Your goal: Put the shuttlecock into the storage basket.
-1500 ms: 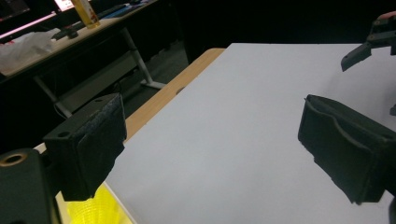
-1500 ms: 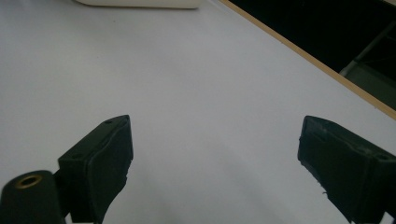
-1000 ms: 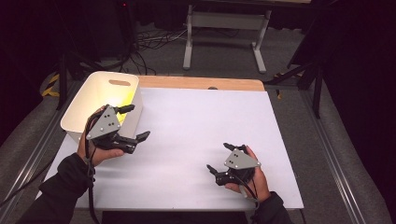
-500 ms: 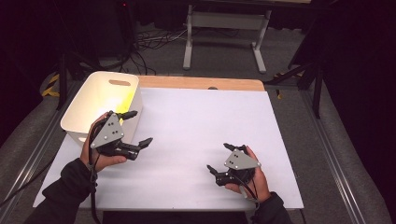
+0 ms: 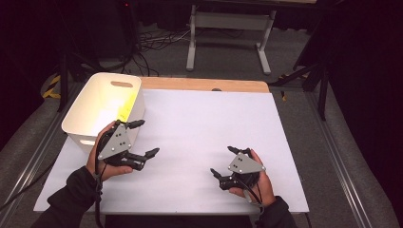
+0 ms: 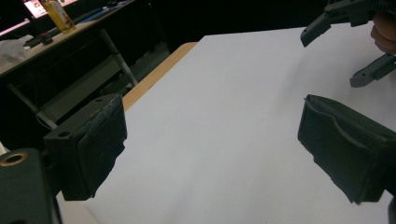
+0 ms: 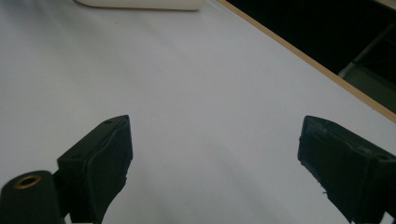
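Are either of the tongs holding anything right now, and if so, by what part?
Nothing is held. The left tongs and the right tongs both stand open over the bare white table, with nothing between their jaws.

Matt white table sheet (image 5: 204, 133), wooden edge (image 5: 204, 84), smooth plastic bin (image 5: 102, 107).

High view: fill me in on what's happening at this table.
A person holds a gripper in each hand over a white table. The left gripper is open and empty, close beside a white bin at the table's left edge. The right gripper is open too, holding nothing, low over the table's near right part. Nothing is being grasped yet.
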A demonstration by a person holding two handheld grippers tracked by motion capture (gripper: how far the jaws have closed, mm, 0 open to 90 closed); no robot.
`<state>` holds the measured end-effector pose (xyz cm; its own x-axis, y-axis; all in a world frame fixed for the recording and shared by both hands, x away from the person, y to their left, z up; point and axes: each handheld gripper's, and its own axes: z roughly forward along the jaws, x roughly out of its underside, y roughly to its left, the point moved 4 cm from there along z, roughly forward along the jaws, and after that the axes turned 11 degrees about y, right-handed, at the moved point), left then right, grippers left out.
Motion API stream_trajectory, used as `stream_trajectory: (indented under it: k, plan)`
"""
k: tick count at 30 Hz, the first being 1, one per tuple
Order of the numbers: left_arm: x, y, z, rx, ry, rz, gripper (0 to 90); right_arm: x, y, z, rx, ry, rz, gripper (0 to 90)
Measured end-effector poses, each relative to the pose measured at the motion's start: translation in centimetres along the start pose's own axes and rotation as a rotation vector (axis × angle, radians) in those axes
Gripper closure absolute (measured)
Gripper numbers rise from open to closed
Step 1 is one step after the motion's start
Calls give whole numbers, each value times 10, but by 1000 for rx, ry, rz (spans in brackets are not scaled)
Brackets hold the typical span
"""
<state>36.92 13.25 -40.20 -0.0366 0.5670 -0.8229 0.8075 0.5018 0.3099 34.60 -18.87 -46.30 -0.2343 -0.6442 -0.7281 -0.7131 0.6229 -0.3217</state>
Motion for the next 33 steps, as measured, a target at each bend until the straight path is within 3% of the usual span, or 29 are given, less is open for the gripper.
stream_trajectory:
  k: [19, 23, 33]
  plan:
    - [22, -15, 7, -6, 14, 12, 91, -1, 0, -7, 2, -35, 6, 84]
    - [25, -18, 9, -8, 31, 44, 91, -1, 0, -8, 6, -46, 7, 76]
    - [32, -22, 7, 2, 31, 58, 89, -2, 1, -11, 20, -64, 0, 75]
